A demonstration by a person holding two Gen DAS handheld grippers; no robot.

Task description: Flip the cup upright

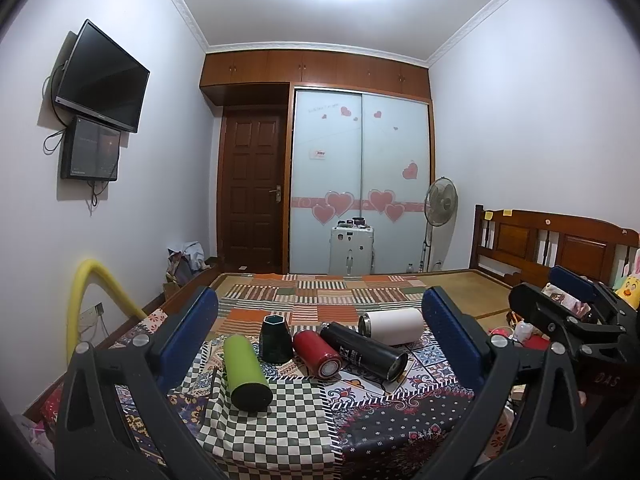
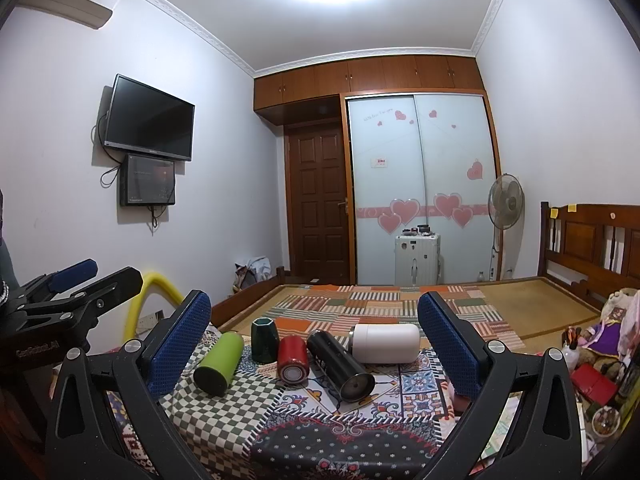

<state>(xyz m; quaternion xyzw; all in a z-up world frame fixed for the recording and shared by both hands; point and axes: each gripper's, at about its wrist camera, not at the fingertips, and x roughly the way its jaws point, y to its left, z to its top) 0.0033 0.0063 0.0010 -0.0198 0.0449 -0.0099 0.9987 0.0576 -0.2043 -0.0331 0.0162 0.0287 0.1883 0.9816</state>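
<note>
Both grippers hang over the near end of the patterned tablecloth, fingers spread wide and holding nothing: the left gripper frames the whole row of vessels between its blue pads, and the right gripper does the same from a little further right.

Taking the dark green cup as the marker, 5 vessels sit in a loose row on the cloth. Just left of it and nearer the grippers lies a lime green bottle on its side, its flat end toward the cameras. The dark green cup itself stands with its narrower faceted end up and its wider end on the cloth; whether that top end is its mouth or its base I cannot tell. Just right of it lies a red can, touching or almost touching a black bottle that lies slantwise beside it. Furthest right of the cup, a white flask lies crosswise behind the black bottle's far end.
</note>
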